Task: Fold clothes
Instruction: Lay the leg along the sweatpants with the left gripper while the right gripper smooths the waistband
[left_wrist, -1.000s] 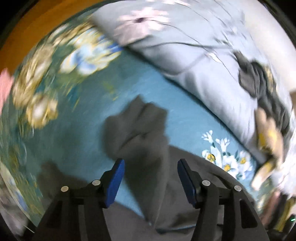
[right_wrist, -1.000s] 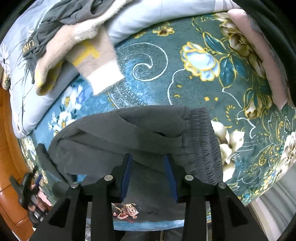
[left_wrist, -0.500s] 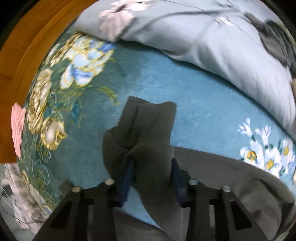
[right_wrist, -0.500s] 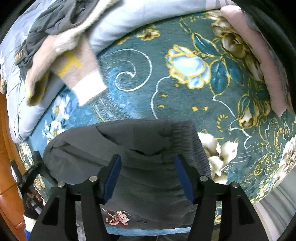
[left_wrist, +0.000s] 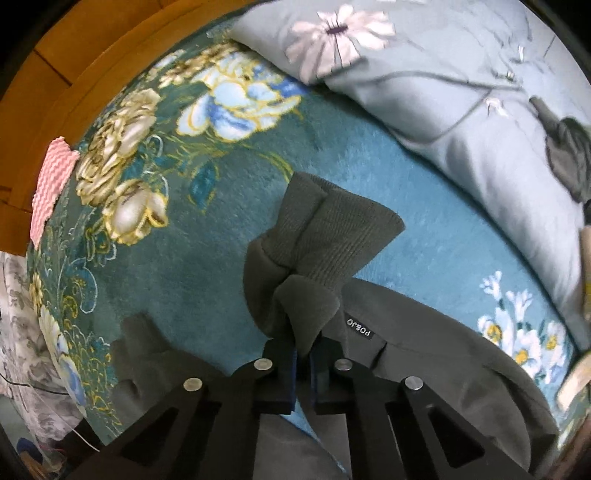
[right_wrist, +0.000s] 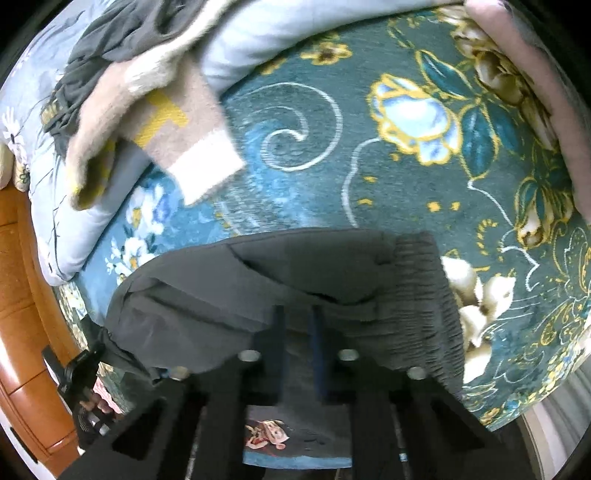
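The dark grey trousers (right_wrist: 280, 291) are spread across the floral bed cover (left_wrist: 177, 266), with the ribbed waistband (right_wrist: 424, 295) at the right in the right wrist view and the leg ends at the left. In the left wrist view the left gripper (left_wrist: 303, 363) is seen closed narrowly on a bunch of cloth just behind the ribbed cuffs (left_wrist: 325, 236), which stand up ahead of its tips. The right gripper (right_wrist: 297, 332) is drawn in to a narrow gap at the near edge of the trousers beside the waistband; cloth appears to be pinched there, though motion blur leaves this less certain.

The step in hand is judged to be a fold of the leg end toward the waist. It is best done with both pinches kept firm, the cuff end lifted only clear of the cover and carried across in one smooth arc, and the edges laid flush. The pile of clothes (right_wrist: 122, 92) on the quilt (left_wrist: 461, 92) should be left undisturbed.
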